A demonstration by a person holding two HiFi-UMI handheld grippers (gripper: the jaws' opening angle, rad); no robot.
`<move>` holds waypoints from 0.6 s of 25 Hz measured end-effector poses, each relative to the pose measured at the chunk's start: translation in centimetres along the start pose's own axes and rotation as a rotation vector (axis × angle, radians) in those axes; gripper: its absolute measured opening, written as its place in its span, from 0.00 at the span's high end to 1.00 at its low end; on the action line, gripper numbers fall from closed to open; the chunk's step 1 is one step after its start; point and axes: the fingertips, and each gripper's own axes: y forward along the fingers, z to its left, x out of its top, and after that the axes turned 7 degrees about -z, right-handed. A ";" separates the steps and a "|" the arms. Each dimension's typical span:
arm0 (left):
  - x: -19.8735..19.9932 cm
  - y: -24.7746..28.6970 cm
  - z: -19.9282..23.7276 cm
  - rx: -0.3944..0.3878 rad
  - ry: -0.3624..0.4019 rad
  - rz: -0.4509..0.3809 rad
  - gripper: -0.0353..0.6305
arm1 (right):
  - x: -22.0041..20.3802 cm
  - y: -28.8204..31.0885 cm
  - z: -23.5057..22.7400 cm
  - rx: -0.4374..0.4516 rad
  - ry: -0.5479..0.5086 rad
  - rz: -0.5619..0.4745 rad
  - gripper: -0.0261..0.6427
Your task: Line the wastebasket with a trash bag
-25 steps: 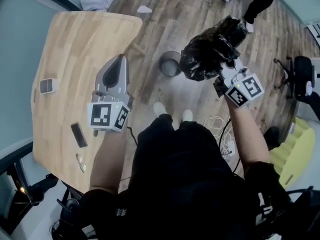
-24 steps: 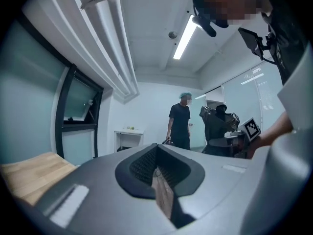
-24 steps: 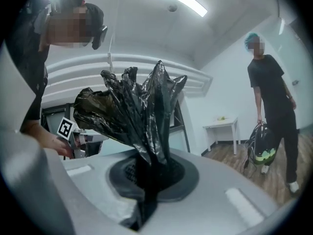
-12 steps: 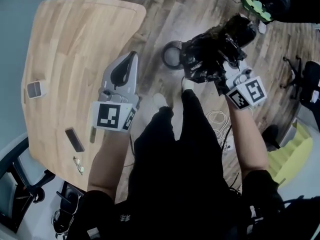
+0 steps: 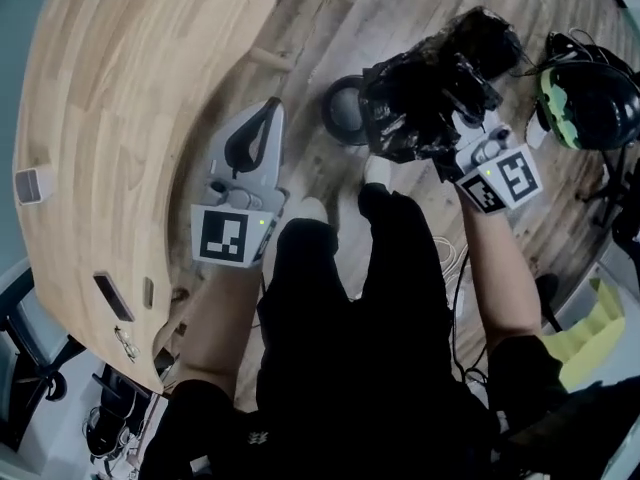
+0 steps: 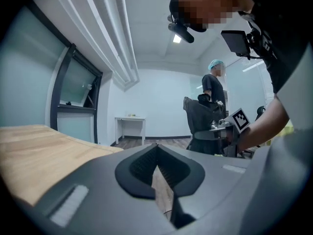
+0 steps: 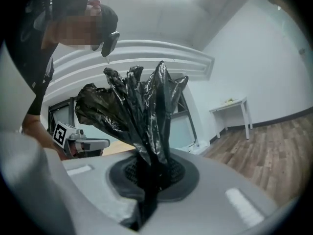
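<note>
Wood floor [image 5: 330, 28], wastebasket [image 5: 342, 118] near table edge [image 5: 238, 56], right tongs [image 7: 146, 180] clamping bag [image 5: 425, 98]

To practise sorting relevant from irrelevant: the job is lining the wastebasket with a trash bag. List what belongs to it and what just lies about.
Job: black trash bag, shut in the right gripper; wastebasket on the floor.
Lying about: wooden table, dark flat device, small grey box, floor cables.

Bright, even light from long white ceiling strips [image 6: 115, 38]; fisheye corners darken; crumpled black plastic bag [image 7: 142, 111] glints
</note>
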 end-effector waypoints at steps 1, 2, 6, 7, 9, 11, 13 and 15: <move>-1.6 0.2 0.1 0.006 0.000 -0.008 0.94 | -1.4 0.1 -0.5 0.006 -0.001 -0.001 0.96; -3.3 0.5 0.2 0.008 0.005 -0.015 0.94 | -2.9 0.0 -1.1 0.009 -0.003 -0.003 0.96; -10.1 1.1 0.0 -0.022 0.030 -0.006 0.94 | -9.1 -0.7 -3.0 0.014 -0.003 0.002 0.96; -11.7 1.1 0.3 -0.021 0.028 -0.010 0.94 | -10.8 -0.7 -3.3 0.020 0.001 0.007 0.96; -14.7 0.9 1.2 -0.013 0.022 -0.022 0.94 | -14.4 -0.6 -3.6 0.037 0.003 0.020 0.96; -17.6 0.9 1.9 -0.011 0.019 -0.034 0.94 | -17.8 -0.2 -4.0 0.058 -0.003 0.027 0.96; -20.5 1.1 2.4 -0.018 0.022 -0.040 0.94 | -20.7 0.0 -4.4 0.088 -0.010 0.030 0.96; -23.1 2.0 2.5 -0.030 0.029 -0.055 0.94 | -23.3 -0.1 -5.2 0.128 -0.023 0.033 0.96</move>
